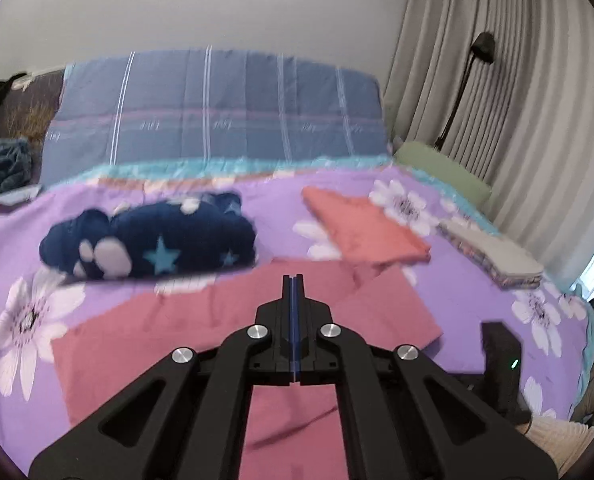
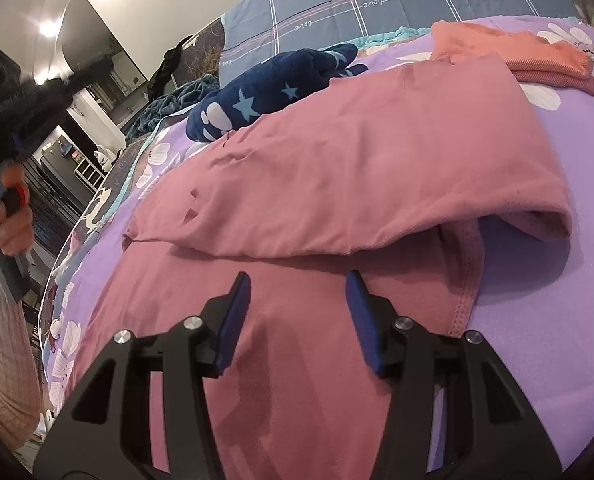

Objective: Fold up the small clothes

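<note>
A dusty pink garment (image 1: 169, 344) lies on the purple floral bedspread (image 1: 477, 320), its far half folded over the near half (image 2: 357, 160). My left gripper (image 1: 293, 280) hangs above it with its jaws pressed together and nothing showing between them. In the right wrist view it is only a dark blur at the left edge, held by a person's hand (image 2: 5, 216). My right gripper (image 2: 297, 280) stands open just over the near layer of the pink garment (image 2: 297, 360), in front of the folded edge, with only the flat fabric below its blue pads.
A coral folded garment (image 1: 365, 232) (image 2: 537, 52) lies beyond the pink one to the right. A navy fleece piece with stars (image 1: 157, 240) (image 2: 277, 92) sits at the left. A grey folded stack (image 1: 493, 256), a plaid quilt (image 1: 217, 108) and curtains (image 1: 517, 120) border the bed.
</note>
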